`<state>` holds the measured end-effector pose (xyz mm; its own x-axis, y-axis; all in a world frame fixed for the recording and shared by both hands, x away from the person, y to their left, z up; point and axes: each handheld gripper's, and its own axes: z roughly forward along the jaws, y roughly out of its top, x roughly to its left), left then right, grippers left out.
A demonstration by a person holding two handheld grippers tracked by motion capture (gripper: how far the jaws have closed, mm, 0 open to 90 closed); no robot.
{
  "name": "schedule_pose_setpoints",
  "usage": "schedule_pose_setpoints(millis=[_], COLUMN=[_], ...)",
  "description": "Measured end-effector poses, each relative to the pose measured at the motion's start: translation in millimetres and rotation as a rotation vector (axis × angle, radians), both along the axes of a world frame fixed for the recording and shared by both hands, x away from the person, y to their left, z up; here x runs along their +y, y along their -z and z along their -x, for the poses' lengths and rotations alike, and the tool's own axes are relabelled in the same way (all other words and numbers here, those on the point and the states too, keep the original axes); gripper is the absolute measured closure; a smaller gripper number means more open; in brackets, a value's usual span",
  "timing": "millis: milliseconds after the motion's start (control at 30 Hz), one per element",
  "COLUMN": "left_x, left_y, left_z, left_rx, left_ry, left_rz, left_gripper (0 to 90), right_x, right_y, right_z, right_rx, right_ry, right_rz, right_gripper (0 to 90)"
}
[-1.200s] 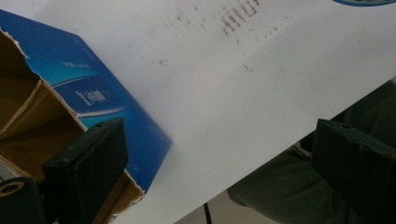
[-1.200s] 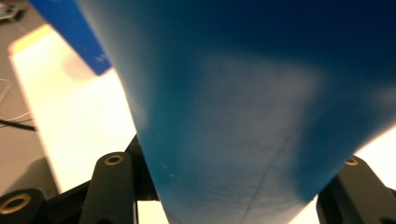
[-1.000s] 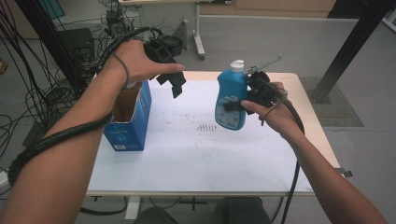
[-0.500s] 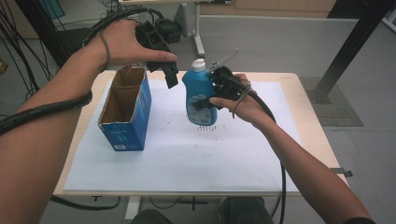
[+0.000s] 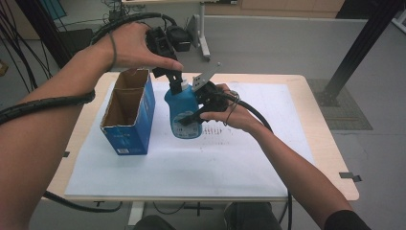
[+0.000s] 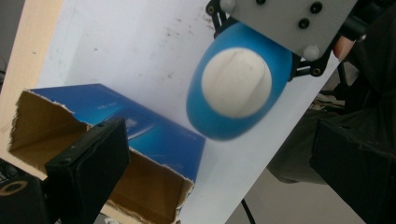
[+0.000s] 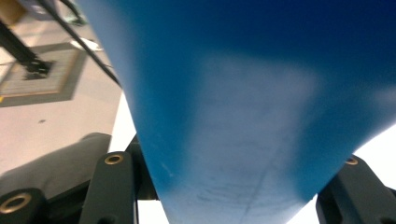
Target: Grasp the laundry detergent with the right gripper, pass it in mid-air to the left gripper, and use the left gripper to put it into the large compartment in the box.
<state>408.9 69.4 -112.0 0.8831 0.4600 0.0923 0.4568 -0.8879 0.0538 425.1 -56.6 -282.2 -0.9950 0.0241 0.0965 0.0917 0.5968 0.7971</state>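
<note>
A blue plastic bottle with a white cap [image 5: 182, 113] is held upright near the centre of the high view, above the white paper sheet [image 5: 191, 163] on the wooden table [image 5: 321, 124], with the right gripper [image 5: 194, 116] clenched on its body from the right side. Just above its cap, the left gripper [image 5: 174, 76] points down with its jaws spread wide to either side of the cap, not touching it. An open blue cardboard box [image 5: 128, 112] stands just left of the bottle.
</note>
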Motion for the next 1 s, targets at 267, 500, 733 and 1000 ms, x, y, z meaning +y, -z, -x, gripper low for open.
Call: schedule_pose_setpoints(millis=[267,500,733,1000], left_x=[-10.9,-17.3,-18.3,-20.7], left_y=[17.2,21.6,23.6,27.7], left_z=[5.7,2.7,3.3,8.4], left_rx=[0.055,0.101,0.106,0.106], left_ry=[0.05,0.078,0.093,0.112], left_rz=[-0.023,-0.011,0.006,0.011], left_gripper=[4.8,4.8,4.7,4.7], right_x=[-2.0,-3.3,-3.6,-5.4], right_y=[1.5,-5.7,-8.4,-11.0], right_z=[5.1,14.4,18.3,21.9], right_rx=[0.0,-0.024,-0.031,-0.054], right_ry=[-0.048,-0.086,-0.104,-0.112], right_rz=[-0.034,-0.054,-0.062,-0.061], right_gripper=[44.2,44.2,44.1,44.0])
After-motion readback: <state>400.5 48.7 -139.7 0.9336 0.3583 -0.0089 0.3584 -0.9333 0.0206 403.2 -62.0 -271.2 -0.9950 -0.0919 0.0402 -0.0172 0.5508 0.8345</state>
